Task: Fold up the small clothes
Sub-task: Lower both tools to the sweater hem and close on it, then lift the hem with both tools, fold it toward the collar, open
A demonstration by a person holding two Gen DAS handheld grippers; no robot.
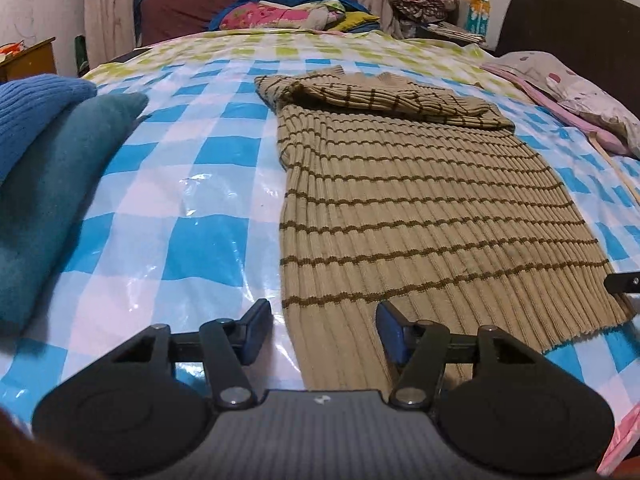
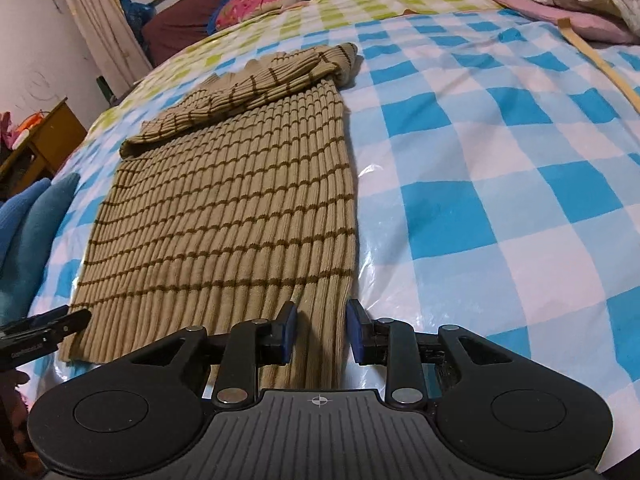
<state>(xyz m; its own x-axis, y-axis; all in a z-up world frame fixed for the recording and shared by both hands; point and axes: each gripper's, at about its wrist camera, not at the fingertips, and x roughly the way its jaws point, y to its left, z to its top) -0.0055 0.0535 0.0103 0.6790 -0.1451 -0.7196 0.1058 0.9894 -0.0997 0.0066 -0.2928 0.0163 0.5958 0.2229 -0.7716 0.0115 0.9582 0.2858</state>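
Note:
A beige ribbed sweater with brown stripes (image 1: 420, 208) (image 2: 224, 216) lies flat on the checked bed cover (image 1: 160, 200), its sleeves folded across the top. My left gripper (image 1: 323, 330) hovers at the sweater's near left hem corner; the jaws stand wide, with the cloth edge lying between them and no pad pressing on it. At the near right hem edge my right gripper (image 2: 322, 332) has a narrower gap, with a strip of hem between the blue pads (image 2: 288, 332), not pinched. Each gripper's tip shows in the other view: the left gripper (image 2: 40, 332) and the right gripper (image 1: 624, 282).
Folded blue and teal clothes (image 1: 40, 160) (image 2: 32, 216) lie at the left of the bed. A pillow and pink cloth (image 1: 580, 96) sit at the right, beside a wooden stick (image 2: 600, 68). A heap of bright laundry (image 1: 288, 12) lies at the far end.

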